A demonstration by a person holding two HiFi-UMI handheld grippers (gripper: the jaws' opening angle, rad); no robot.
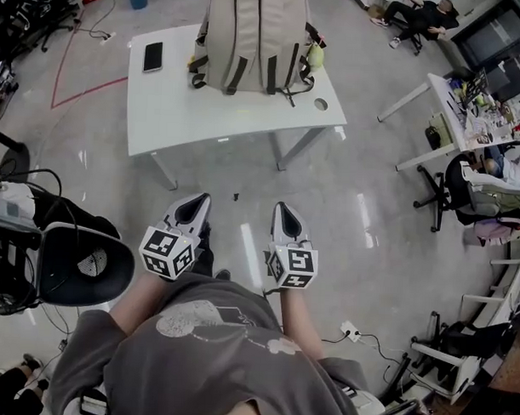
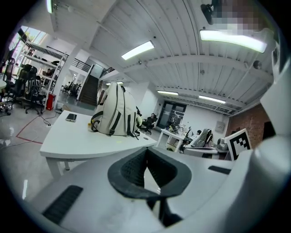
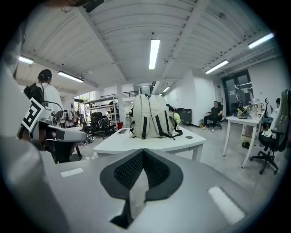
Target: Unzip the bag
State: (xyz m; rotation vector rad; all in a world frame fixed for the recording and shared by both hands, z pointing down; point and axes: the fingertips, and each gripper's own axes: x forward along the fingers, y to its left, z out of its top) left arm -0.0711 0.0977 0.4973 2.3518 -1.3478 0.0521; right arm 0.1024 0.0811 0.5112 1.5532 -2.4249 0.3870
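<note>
A beige backpack (image 1: 253,36) with dark straps stands upright at the far side of a white table (image 1: 187,106); it also shows in the left gripper view (image 2: 116,111) and the right gripper view (image 3: 150,117). My two grippers are held close to my body, over the floor, well short of the table. The left gripper (image 1: 199,200) (image 2: 145,150) has its jaws together with nothing between them. The right gripper (image 1: 281,210) (image 3: 143,152) is likewise shut and empty. Both point towards the backpack. No zipper pull can be made out from here.
A black phone (image 1: 153,56) lies on the table left of the backpack. A black office chair (image 1: 79,264) stands at my left. A cluttered desk (image 1: 468,107) and seated people are at the right. A power strip (image 1: 351,331) lies on the floor.
</note>
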